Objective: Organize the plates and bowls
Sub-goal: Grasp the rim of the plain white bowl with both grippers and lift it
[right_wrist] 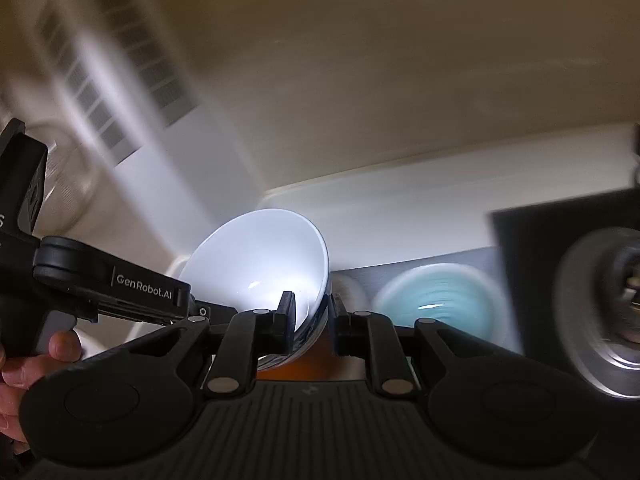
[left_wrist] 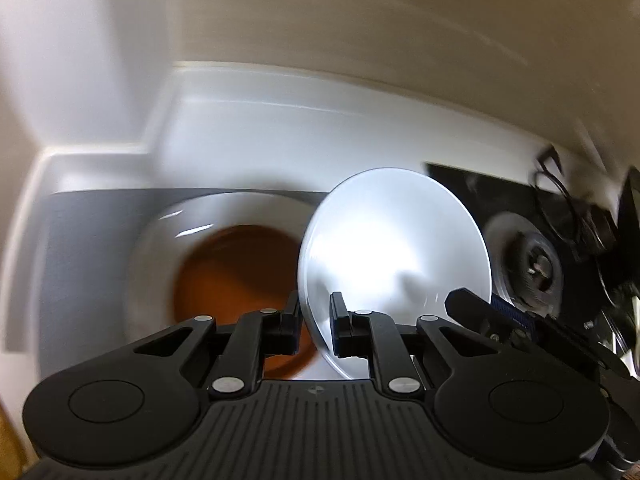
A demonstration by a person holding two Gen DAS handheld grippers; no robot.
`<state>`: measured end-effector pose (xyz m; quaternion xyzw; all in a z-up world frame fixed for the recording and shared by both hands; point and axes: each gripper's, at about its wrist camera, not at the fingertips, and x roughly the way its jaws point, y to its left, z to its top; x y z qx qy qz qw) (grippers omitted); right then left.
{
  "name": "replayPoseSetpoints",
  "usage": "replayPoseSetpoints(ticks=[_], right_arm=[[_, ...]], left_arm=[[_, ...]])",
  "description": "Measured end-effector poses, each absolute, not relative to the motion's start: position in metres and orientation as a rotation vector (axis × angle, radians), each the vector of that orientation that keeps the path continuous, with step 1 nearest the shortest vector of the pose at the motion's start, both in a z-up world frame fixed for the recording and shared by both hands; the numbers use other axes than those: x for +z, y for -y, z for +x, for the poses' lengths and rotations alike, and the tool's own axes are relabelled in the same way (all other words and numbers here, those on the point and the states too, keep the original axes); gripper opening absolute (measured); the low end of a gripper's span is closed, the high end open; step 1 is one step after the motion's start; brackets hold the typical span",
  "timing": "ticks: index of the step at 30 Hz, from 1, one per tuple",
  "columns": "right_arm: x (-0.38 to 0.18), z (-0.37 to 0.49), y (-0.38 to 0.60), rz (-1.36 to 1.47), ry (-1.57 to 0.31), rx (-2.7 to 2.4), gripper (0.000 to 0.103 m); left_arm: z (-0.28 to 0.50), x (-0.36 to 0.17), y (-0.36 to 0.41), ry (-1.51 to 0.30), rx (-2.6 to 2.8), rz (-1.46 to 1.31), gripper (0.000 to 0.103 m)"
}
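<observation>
Motion-blurred teal dish [right_wrist: 438,306], smeared stove burner [right_wrist: 608,320] cut by the right edge.

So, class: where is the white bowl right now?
The white bowl is tilted between both tongs: right tongs on its rim, left tongs likewise, above the orange-centred plate, left of the teal dish.

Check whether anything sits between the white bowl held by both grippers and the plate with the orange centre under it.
Nothing visible does. The white bowl, tilted and pinched by the left gripper and the right gripper, hangs directly over the orange-centred plate, though blur hides detail.
</observation>
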<state>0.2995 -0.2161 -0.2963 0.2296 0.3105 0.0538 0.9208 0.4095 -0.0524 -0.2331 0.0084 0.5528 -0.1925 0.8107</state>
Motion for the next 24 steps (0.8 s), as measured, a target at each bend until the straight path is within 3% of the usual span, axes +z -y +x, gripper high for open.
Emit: replayPoseSetpoints(ticks=[8,24], right_arm=[[-0.324,0.298,0.271,0.521,-0.652,0.026,0.017],[-0.367,0.313,0.285,0.541,-0.710,-0.017,0.013]], left_arm=[[0.415,-0.262,0.123,-1.276,-0.482,0.137,0.015],[0.435,-0.297,0.140,-1.390,-0.494,0.148,0.017]])
